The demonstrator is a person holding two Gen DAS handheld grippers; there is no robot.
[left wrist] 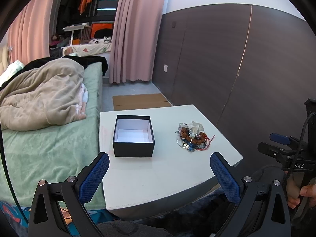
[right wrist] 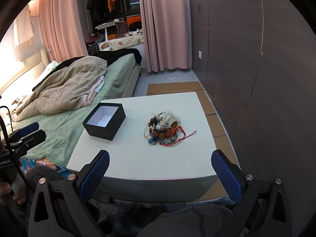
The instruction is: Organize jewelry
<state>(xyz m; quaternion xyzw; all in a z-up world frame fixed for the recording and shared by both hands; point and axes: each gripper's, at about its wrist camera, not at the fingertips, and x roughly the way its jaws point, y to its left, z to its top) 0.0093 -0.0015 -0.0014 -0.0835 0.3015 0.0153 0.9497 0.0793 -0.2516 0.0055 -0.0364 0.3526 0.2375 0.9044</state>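
Right wrist view: jewelry pile (right wrist: 165, 129) sits mid-table, right of the empty black box (right wrist: 104, 120). Both grippers, left gripper (left wrist: 159, 174) and right gripper (right wrist: 160, 174), gape wide and empty. You should pinch one outlying strand, lifting slowly.

White letters "DAS" stand on the right gripper (left wrist: 280, 138) body.

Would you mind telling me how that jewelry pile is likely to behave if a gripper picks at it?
The jewelry pile looks tangled, so lifting one strand would probably drag others along. Its cords and chains look floppy and would likely droop. The round beads might roll on the smooth table if they came loose.
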